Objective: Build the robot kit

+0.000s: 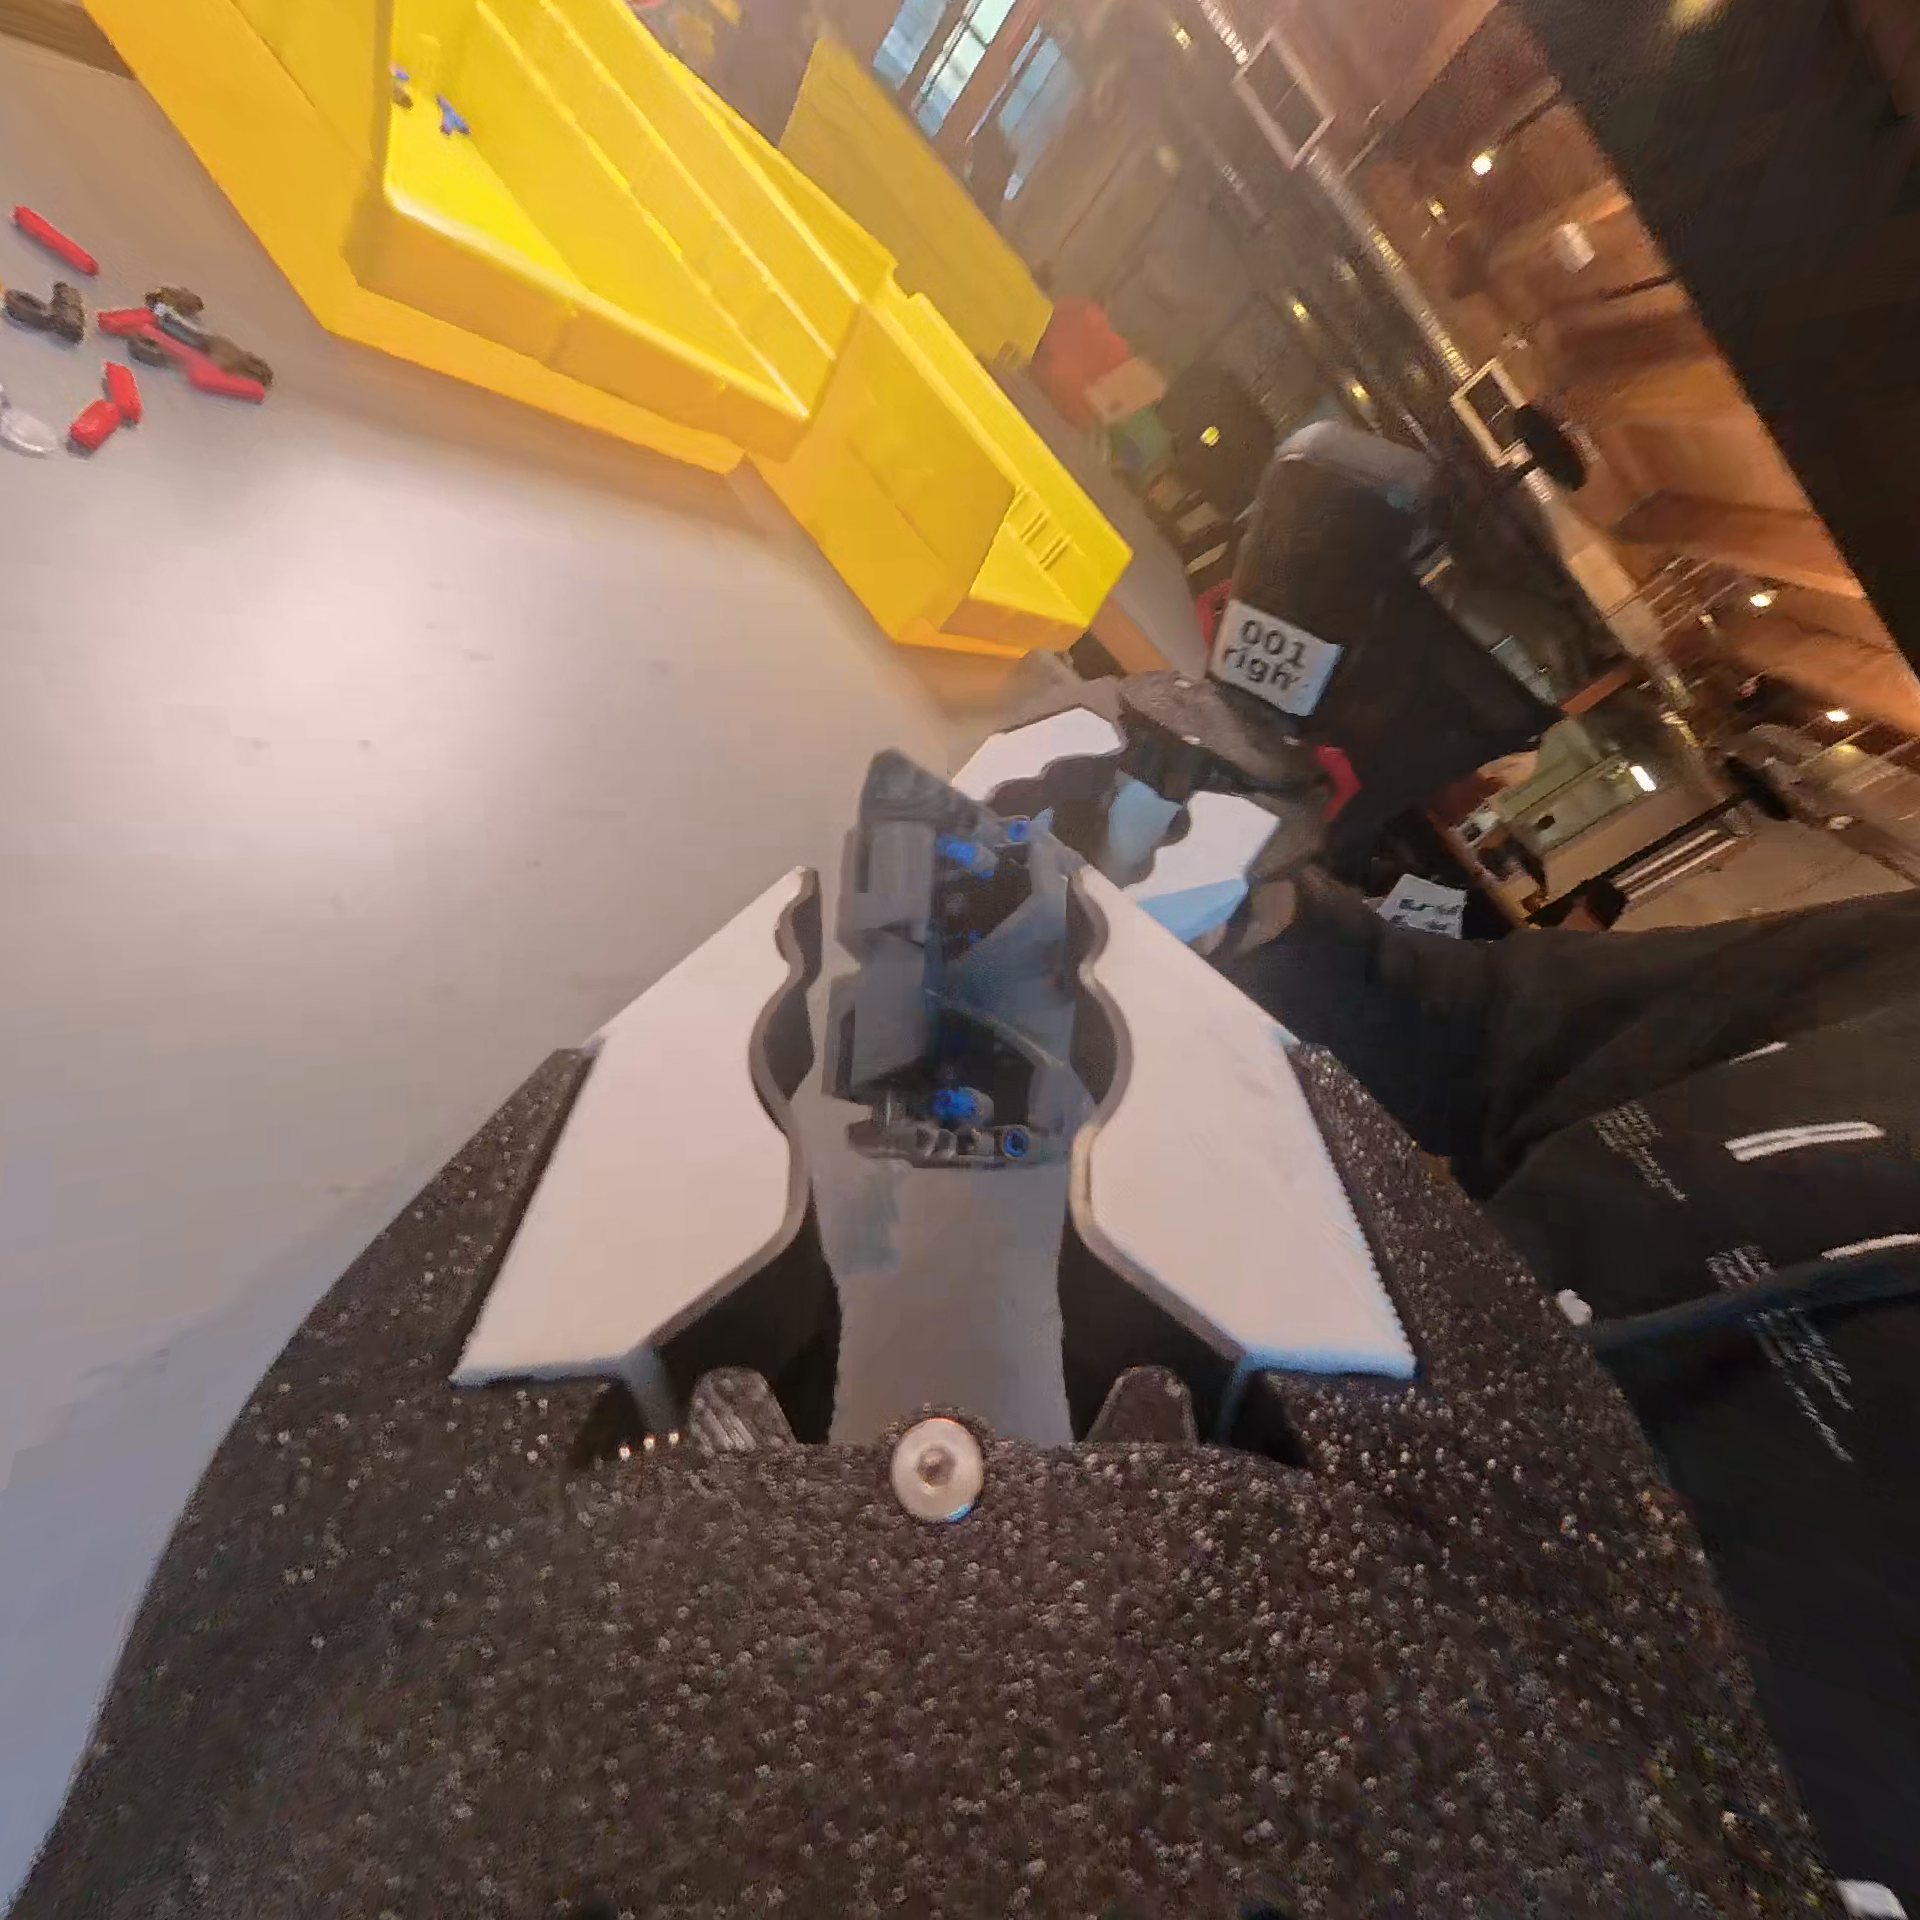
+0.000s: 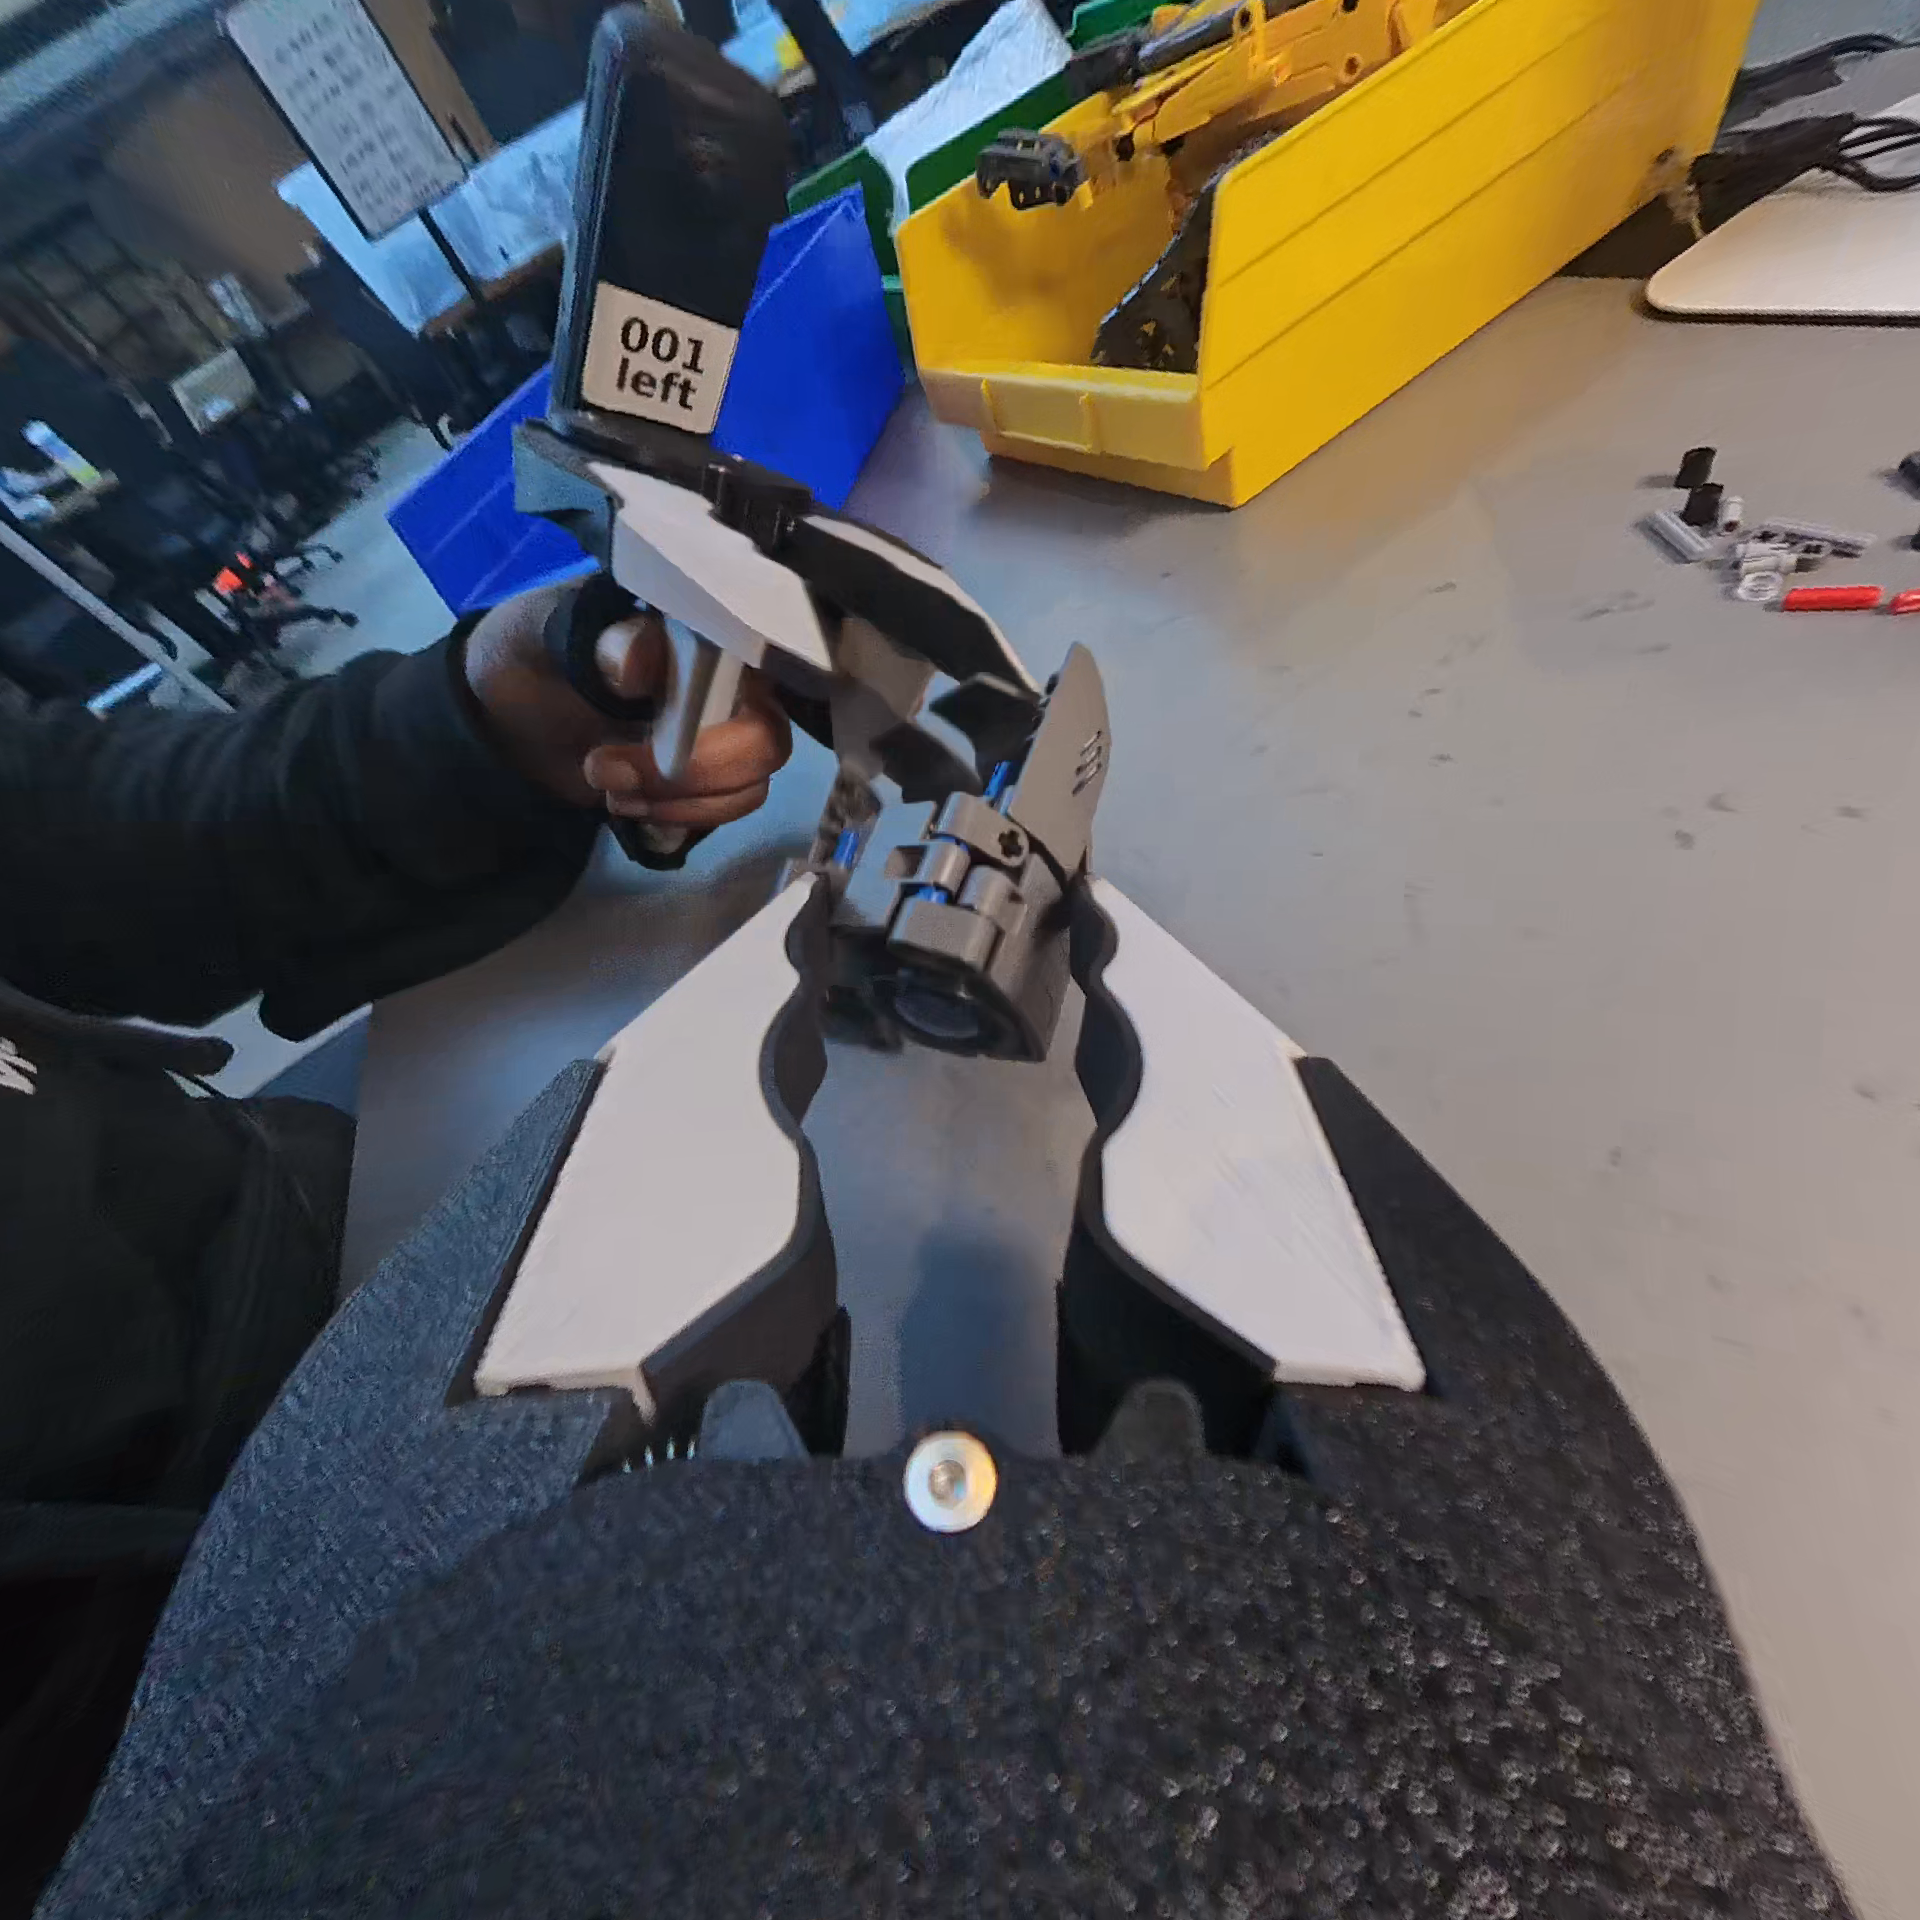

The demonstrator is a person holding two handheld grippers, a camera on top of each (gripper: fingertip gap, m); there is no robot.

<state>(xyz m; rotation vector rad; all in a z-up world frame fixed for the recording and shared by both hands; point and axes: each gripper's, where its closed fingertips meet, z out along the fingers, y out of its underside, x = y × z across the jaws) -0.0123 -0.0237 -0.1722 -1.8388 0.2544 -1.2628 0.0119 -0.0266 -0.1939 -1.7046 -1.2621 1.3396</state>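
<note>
Both your tongs are clamped on the same grey brick assembly (image 1: 940, 997), held up off the grey surface (image 1: 364, 831): left tongs (image 1: 940, 904) grip its length, right tongs (image 2: 945, 914) pinch the end with the round housing. Looks like a two-handed hold, though motion blur hides the exact contact points. Nearby: yellow bins (image 1: 623, 260), another yellow bin (image 2: 1299, 260), loose red and black pieces (image 1: 135, 343).

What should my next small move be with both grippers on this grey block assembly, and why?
Probably hold still and firm up the grip before pulling. The left gripper and the right gripper both clamp the same grey assembly above the table, and its pointed panel sticks out unsupported.
</note>
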